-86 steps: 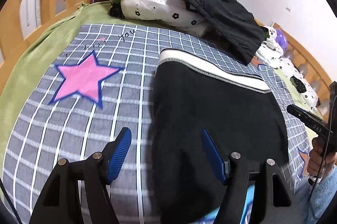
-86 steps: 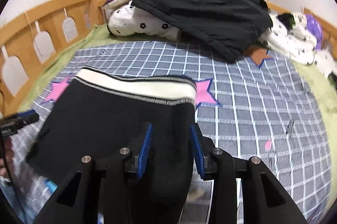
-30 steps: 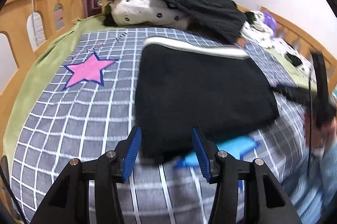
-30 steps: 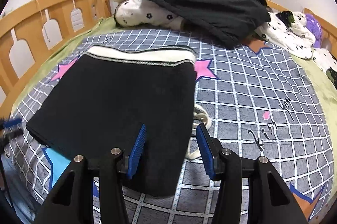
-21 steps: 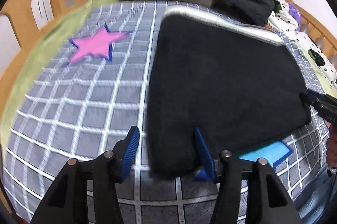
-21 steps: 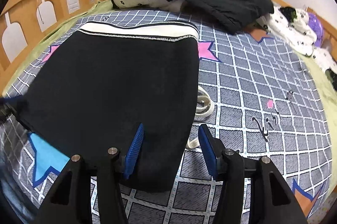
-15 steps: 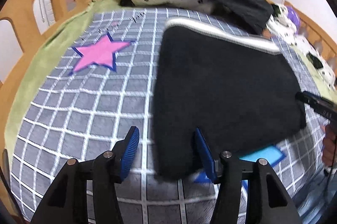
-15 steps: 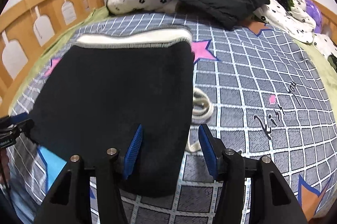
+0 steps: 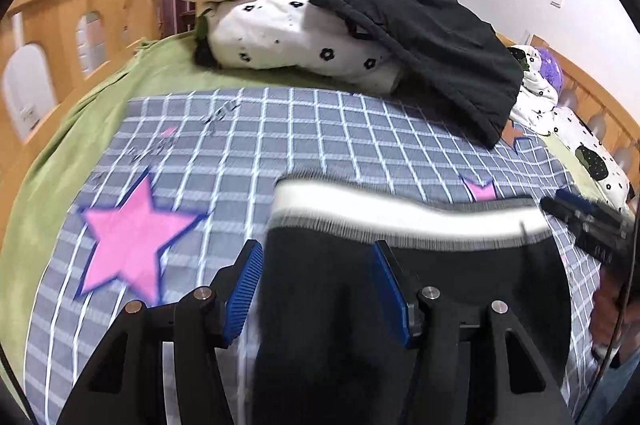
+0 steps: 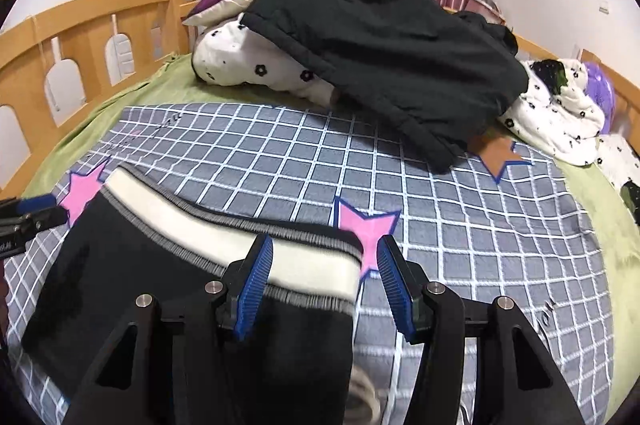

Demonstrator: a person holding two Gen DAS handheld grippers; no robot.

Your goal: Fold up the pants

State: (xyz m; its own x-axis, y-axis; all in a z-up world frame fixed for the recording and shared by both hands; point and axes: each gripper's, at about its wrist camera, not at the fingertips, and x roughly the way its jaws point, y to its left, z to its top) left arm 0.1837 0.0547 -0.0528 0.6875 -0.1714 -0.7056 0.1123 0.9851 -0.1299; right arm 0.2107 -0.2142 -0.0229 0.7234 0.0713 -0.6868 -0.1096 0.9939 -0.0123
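The black pants (image 9: 420,289) with a white waistband (image 9: 400,215) lie folded flat on the grey checked blanket (image 9: 280,129). My left gripper (image 9: 316,285) is open, its fingers astride the left edge of the pants near the waistband. My right gripper (image 10: 326,285) is open over the right end of the waistband (image 10: 224,229), astride the pants' (image 10: 160,297) right edge. The right gripper also shows at the right of the left wrist view (image 9: 588,225), and the left gripper at the left edge of the right wrist view (image 10: 24,221).
A black jacket (image 10: 384,53) lies over white flowered bedding (image 10: 256,65) at the head of the bed. A wooden rail (image 10: 80,25) runs along the left, more white bedding (image 10: 560,113) lies right. A white cord end (image 10: 364,401) shows by the pants' right edge.
Both grippers have moved forward from the near folded edge of the pants up to the waistband end. Both stay open.
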